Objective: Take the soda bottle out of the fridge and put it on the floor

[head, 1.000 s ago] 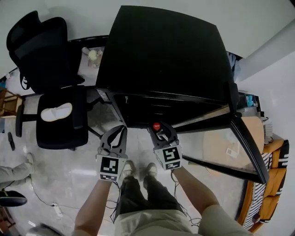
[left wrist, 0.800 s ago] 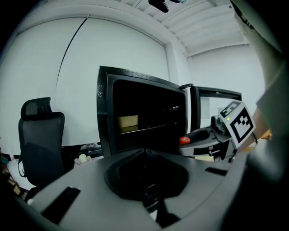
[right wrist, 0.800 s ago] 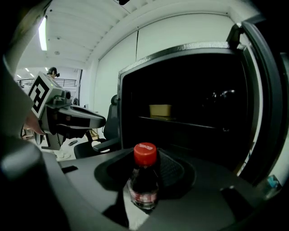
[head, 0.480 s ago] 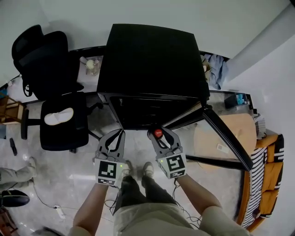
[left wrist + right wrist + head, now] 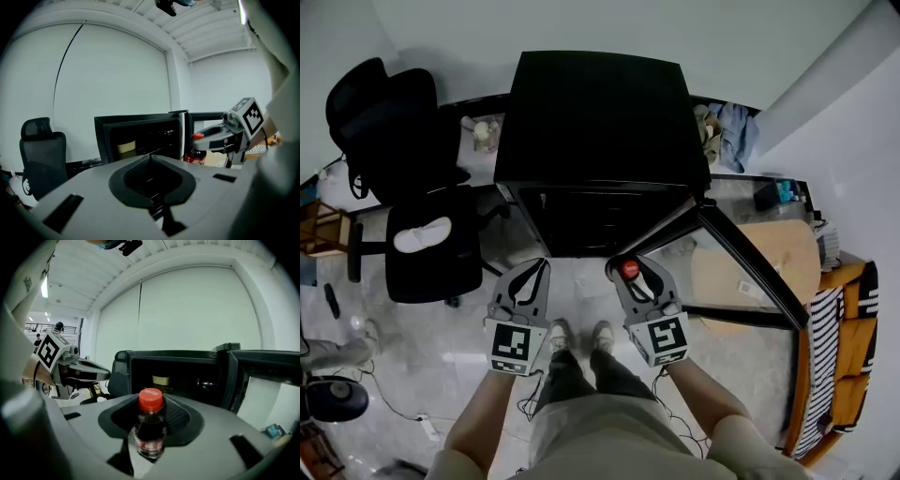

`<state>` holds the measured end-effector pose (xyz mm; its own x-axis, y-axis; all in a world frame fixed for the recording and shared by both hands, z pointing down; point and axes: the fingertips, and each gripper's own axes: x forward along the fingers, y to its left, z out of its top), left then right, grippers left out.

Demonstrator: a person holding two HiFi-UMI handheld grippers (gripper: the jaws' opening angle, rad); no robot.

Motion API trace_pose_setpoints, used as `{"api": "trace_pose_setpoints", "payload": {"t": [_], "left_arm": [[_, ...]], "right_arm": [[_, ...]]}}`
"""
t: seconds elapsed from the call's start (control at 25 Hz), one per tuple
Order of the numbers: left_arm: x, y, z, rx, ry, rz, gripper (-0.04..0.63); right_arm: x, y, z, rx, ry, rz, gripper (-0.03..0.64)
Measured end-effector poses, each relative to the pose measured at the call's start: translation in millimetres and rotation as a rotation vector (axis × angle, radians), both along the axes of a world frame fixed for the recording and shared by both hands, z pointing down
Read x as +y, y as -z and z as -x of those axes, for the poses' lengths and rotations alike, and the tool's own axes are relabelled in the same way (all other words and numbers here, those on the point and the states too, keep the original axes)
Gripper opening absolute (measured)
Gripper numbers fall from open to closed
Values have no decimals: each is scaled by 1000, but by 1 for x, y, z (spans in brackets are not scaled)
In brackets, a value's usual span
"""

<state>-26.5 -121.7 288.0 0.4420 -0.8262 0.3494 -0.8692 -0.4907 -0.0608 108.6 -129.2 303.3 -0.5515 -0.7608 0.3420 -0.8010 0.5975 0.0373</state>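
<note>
Two hand-held grippers hung side by side before the open fridge, and only one carried anything. The right hand-held gripper (image 5: 630, 263) was clamped on the small clear plastic soda bottle (image 5: 150, 430). Its jaws stood fairly wide because the bottle's upper body filled the gap between them. We judged that this grip, just under the cap, let the bottle hang upright and left its base free to meet the ground first. The left hand-held gripper (image 5: 150, 156) had its jaws drawn together at the tips, with nothing in the hollow between them. It looked to us like a spare hand, held level with its partner and clear of the bottle.

The bottle was outside the boxy black fridge (image 5: 600, 122), held in the air near the open front. It was above the pale glossy tiled floor (image 5: 450, 347) and just ahead of the person's shoes (image 5: 558, 336). The fridge's glass-panelled door (image 5: 748, 264) stood swung out to the right, which left the front unobstructed.

The bottle looked dark with cola. It was topped by a round red screw cap (image 5: 150, 399) and wrapped lower down by a red label (image 5: 194, 161). It stood upright, not tilted. By our reckoning the bottle was already taken out, and it was not yet set down on the floor.
</note>
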Motion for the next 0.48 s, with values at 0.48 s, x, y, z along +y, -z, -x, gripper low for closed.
{"api": "trace_pose_setpoints", "payload": {"t": [0.48], "left_arm": [[-4, -35, -1, -5, -5, 50, 11]], "right_arm": [[0, -28, 5, 35, 16, 34, 129]]}}
